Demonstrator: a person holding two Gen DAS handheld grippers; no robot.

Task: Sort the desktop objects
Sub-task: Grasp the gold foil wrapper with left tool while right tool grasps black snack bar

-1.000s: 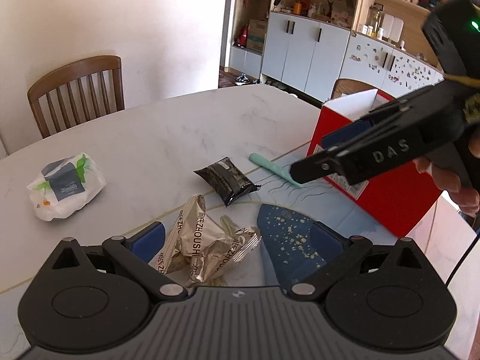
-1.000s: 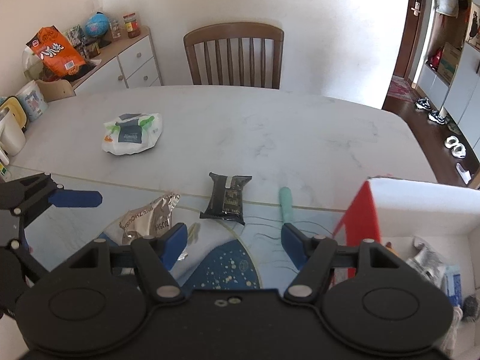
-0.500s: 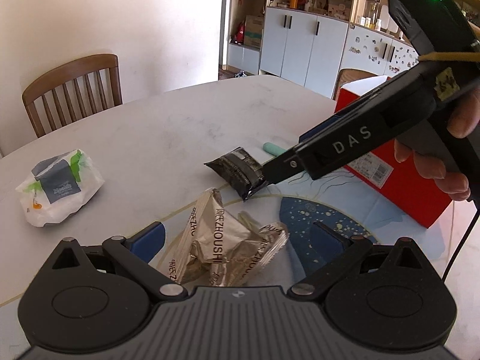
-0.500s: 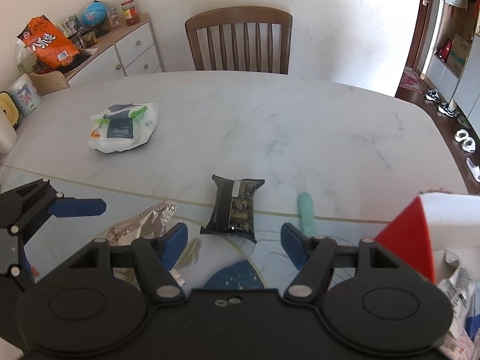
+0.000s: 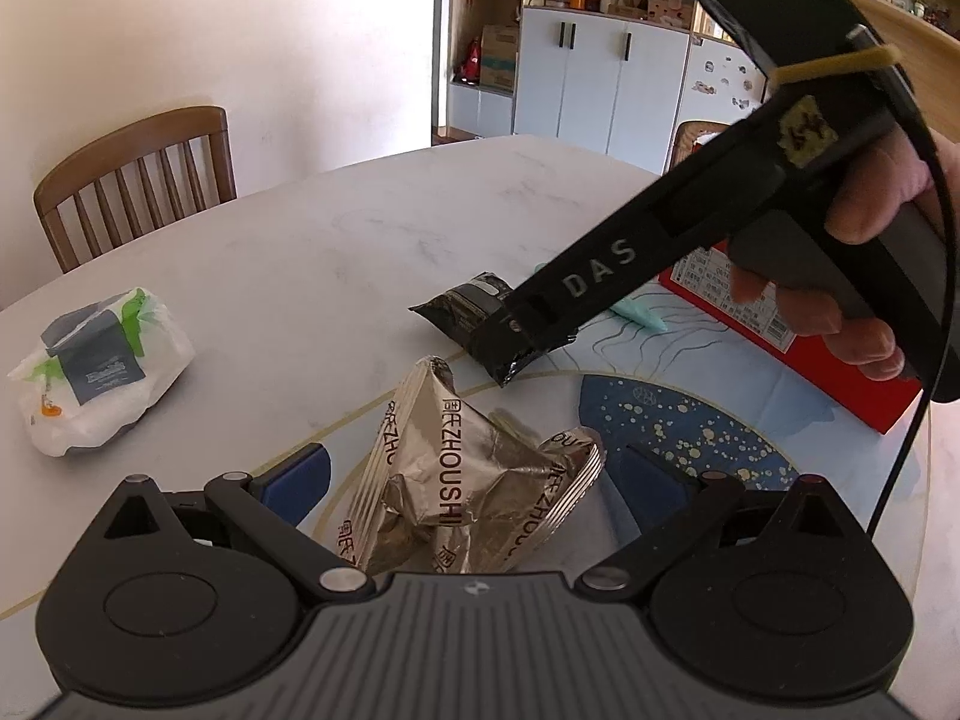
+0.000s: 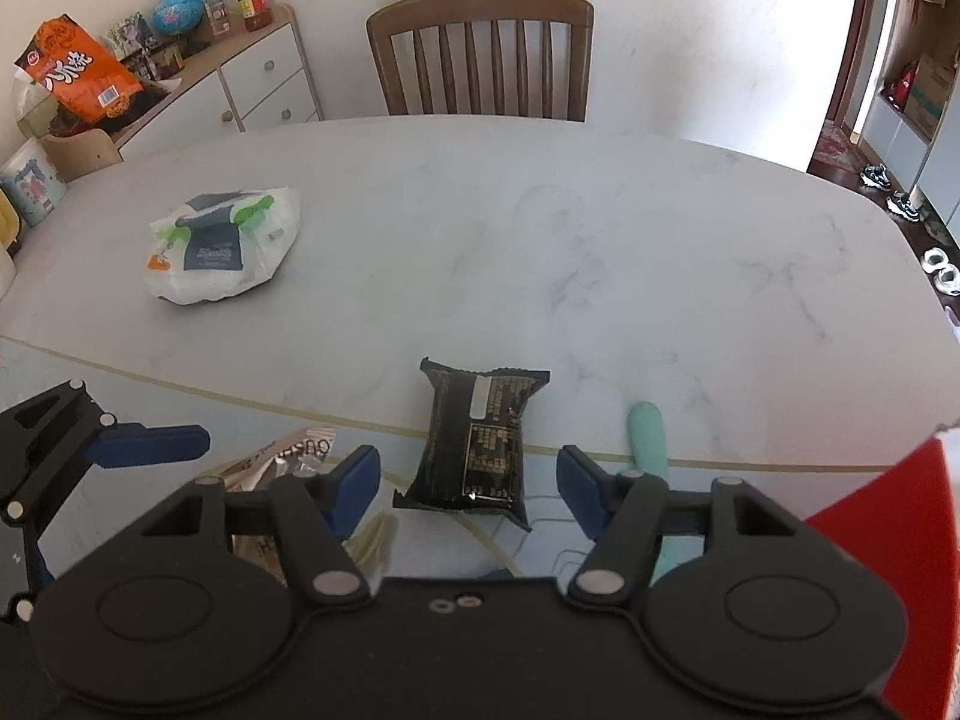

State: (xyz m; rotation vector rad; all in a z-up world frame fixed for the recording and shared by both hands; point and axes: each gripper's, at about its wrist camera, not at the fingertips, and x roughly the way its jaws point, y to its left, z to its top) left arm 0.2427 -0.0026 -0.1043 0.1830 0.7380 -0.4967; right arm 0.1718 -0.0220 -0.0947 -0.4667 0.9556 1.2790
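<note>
A crumpled gold snack wrapper [image 5: 474, 480] lies on the table between the fingers of my left gripper [image 5: 474, 474], which is open around it; I see no pad pressing on it. A black snack packet [image 6: 474, 438] lies flat between the fingers of my right gripper [image 6: 468, 489]. Its jaws are closing, with a gap still on each side of the packet. In the left wrist view the right gripper [image 5: 522, 330] slants down over the black packet [image 5: 462, 306], a hand on its handle. A mint green stick [image 6: 645, 438] lies just right of the packet.
A red box [image 5: 780, 324] stands at the right, by the table edge. A white plastic bag [image 6: 222, 246] lies at the far left of the marble table [image 6: 600, 228]. A wooden chair [image 6: 480, 54] is behind it. A blue-patterned mat [image 5: 690, 426] covers the near part.
My right gripper has swung left from the mint stick and sunk over the black packet, jaws narrowing slightly. My left gripper has sunk closer around the gold wrapper.
</note>
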